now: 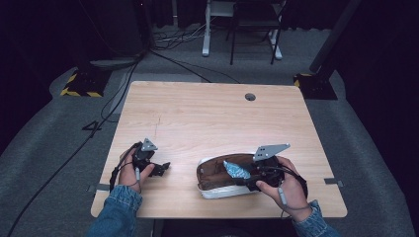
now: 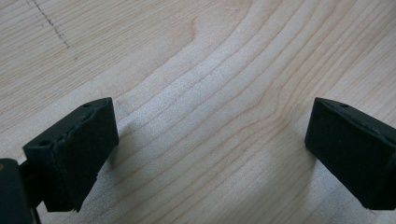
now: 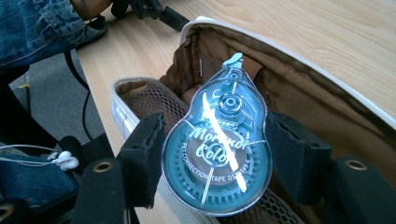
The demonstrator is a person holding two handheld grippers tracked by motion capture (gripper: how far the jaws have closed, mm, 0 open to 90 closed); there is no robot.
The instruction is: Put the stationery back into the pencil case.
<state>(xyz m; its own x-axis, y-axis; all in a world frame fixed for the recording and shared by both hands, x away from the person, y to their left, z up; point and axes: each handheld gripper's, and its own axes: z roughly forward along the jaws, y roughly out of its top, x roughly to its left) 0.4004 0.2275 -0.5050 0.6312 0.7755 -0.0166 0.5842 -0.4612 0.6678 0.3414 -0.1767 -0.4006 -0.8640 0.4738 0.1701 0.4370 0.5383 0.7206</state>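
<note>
Two grippers out on the table (image 1: 207,113). Right gripper (image 3: 215,158) at about 4 o'clock, fingers (image 3: 144,154) clamped on both sides of a teal correction tape dispenser (image 3: 217,144), held just over the open brown pencil case (image 1: 217,175) with its nose toward the mesh lining. Left gripper (image 1: 160,169) at roughly 8 o'clock, well apart from the case, fingers (image 2: 77,149) spread wide over bare wood, gripping nothing.

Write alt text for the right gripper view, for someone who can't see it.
A teal correction tape dispenser is clamped between the right gripper's two black jaws, above an open brown pencil case lying on a wooden table.
</note>
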